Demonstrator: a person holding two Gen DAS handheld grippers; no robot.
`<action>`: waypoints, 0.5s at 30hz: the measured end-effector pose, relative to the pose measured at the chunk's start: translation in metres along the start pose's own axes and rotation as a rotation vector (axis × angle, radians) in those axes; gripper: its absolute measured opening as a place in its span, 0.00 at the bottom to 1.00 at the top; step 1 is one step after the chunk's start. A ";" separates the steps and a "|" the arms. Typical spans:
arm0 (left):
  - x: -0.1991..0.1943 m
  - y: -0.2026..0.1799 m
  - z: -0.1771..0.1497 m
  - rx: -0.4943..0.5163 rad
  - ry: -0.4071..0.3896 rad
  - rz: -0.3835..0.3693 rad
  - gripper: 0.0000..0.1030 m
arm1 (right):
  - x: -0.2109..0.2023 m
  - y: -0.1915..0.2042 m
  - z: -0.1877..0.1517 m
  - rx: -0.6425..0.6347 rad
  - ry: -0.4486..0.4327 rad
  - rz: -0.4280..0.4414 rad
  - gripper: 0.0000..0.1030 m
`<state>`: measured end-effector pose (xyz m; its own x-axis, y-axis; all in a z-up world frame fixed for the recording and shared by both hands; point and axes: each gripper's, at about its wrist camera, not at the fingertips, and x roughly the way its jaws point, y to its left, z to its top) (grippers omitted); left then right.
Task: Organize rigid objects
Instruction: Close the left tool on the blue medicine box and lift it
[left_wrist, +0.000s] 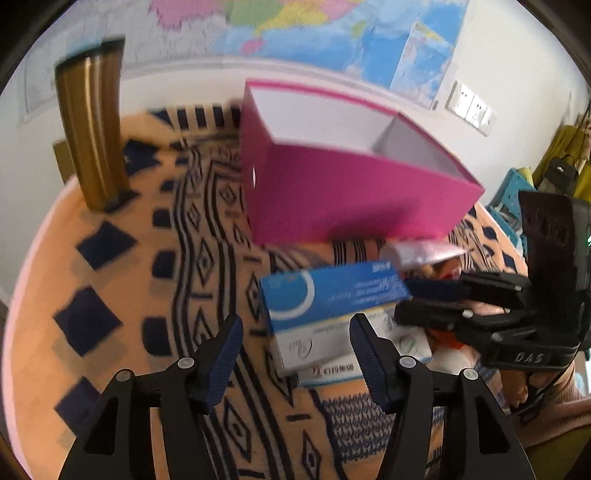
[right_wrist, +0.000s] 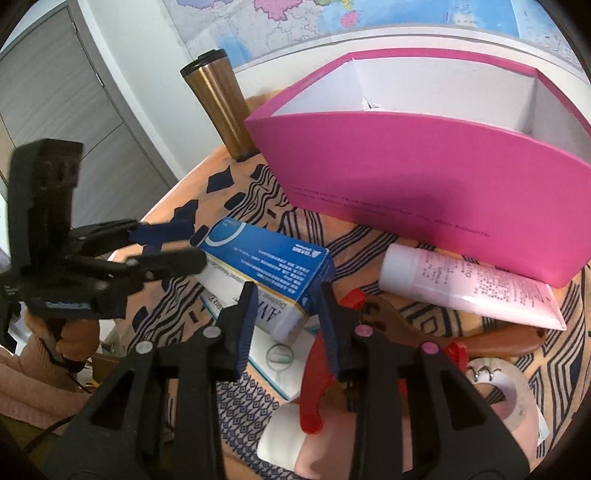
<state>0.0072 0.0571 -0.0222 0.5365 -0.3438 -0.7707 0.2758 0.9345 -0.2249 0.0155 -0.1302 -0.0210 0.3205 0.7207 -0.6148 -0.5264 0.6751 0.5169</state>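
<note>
A blue-and-white carton (right_wrist: 269, 258) lies tilted on a flat white pack (right_wrist: 280, 365) on the patterned cloth. My right gripper (right_wrist: 288, 295) is shut on the carton's near end, pads against both sides. In the left wrist view the same carton (left_wrist: 332, 291) has the right gripper (left_wrist: 402, 301) clamped on its right end. My left gripper (left_wrist: 295, 332) stands open around the carton's other end, and its left pad is clear of the carton. From the right wrist view the left gripper (right_wrist: 195, 242) sits at the carton's far corner. An open magenta box (left_wrist: 351, 192) (right_wrist: 424, 177) stands just behind.
A gold tumbler (right_wrist: 221, 107) (left_wrist: 92, 129) stands at the table's back edge. A pink tube (right_wrist: 469, 284) lies against the magenta box. A red-handled tool (right_wrist: 314, 387), a brown wooden handle (right_wrist: 498, 338) and a tape roll (right_wrist: 513, 402) crowd the near right. A hand (right_wrist: 74, 339) holds the left gripper.
</note>
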 end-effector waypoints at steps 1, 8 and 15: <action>0.001 -0.001 -0.001 0.000 0.000 -0.023 0.57 | 0.001 0.000 0.000 0.002 0.001 0.003 0.37; 0.001 -0.015 0.001 0.030 -0.011 -0.030 0.55 | 0.004 0.004 0.003 -0.014 0.000 -0.016 0.43; -0.016 -0.032 0.021 0.066 -0.072 -0.020 0.55 | -0.012 -0.003 0.009 0.021 -0.038 -0.016 0.44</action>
<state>0.0064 0.0310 0.0100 0.5855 -0.3698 -0.7214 0.3373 0.9203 -0.1981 0.0199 -0.1396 -0.0098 0.3588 0.7147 -0.6005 -0.5043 0.6897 0.5196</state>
